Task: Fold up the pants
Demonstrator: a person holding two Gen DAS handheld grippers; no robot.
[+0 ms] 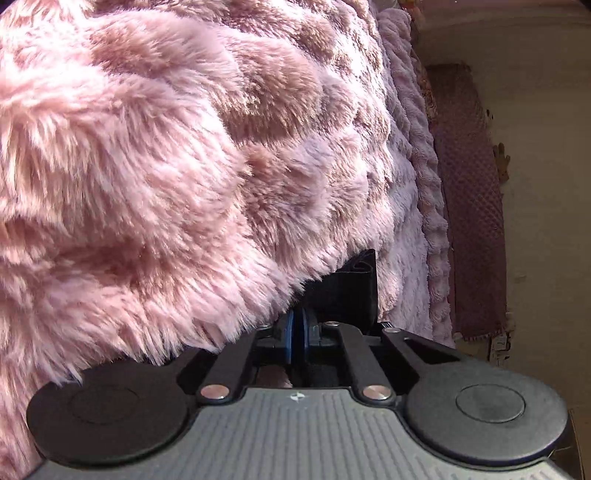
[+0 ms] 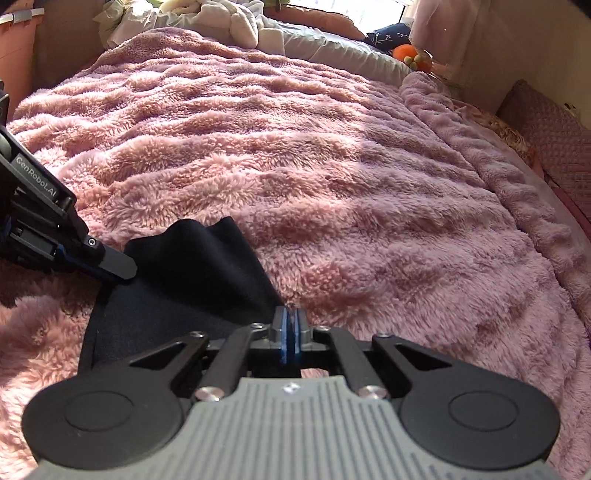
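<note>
The black pants (image 2: 184, 280) lie on a fluffy pink blanket (image 2: 332, 166) that covers the bed. In the right wrist view my right gripper (image 2: 290, 314) is shut on the right edge of the pants, low on the blanket. My left gripper (image 2: 122, 267) enters from the left and is shut on the pants' left edge. In the left wrist view my left gripper (image 1: 298, 314) is shut on a fold of the black pants (image 1: 343, 291), pressed close to the pink blanket (image 1: 166, 166), which hides most of the cloth.
Pillows and white bedding (image 2: 236, 26) lie at the head of the bed. An orange toy (image 2: 410, 55) sits at the far right. A purple mat (image 1: 472, 206) lies on the floor beside the bed. A pink bin (image 2: 16, 55) stands at the left.
</note>
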